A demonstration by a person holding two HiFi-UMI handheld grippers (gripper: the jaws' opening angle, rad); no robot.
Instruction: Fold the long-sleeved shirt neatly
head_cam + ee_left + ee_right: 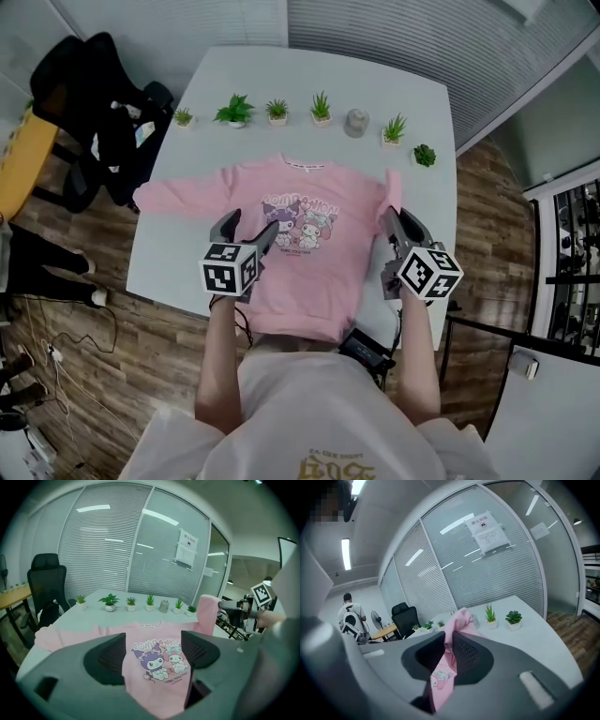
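Note:
A pink long-sleeved shirt (305, 262) with a cartoon print lies front up on the white table (412, 89), its hem hanging over the near edge. Its left sleeve (178, 195) stretches flat to the left. The right sleeve (394, 186) is lifted off the table, pinched in my right gripper (392, 217). In the right gripper view the pink sleeve (459, 620) sticks up between the shut jaws of the right gripper (451, 653). My left gripper (246, 232) hovers over the shirt's left half. Its jaws stand wide apart, and between them the left gripper (153, 651) shows only the print (159, 660) below.
Along the table's far edge stands a row of small potted plants (234, 111) with a grey cup (357, 122). A black office chair (103, 94) is at the far left beside a yellow desk (23, 159). Glass walls with blinds rise behind. A person (349, 613) stands far off.

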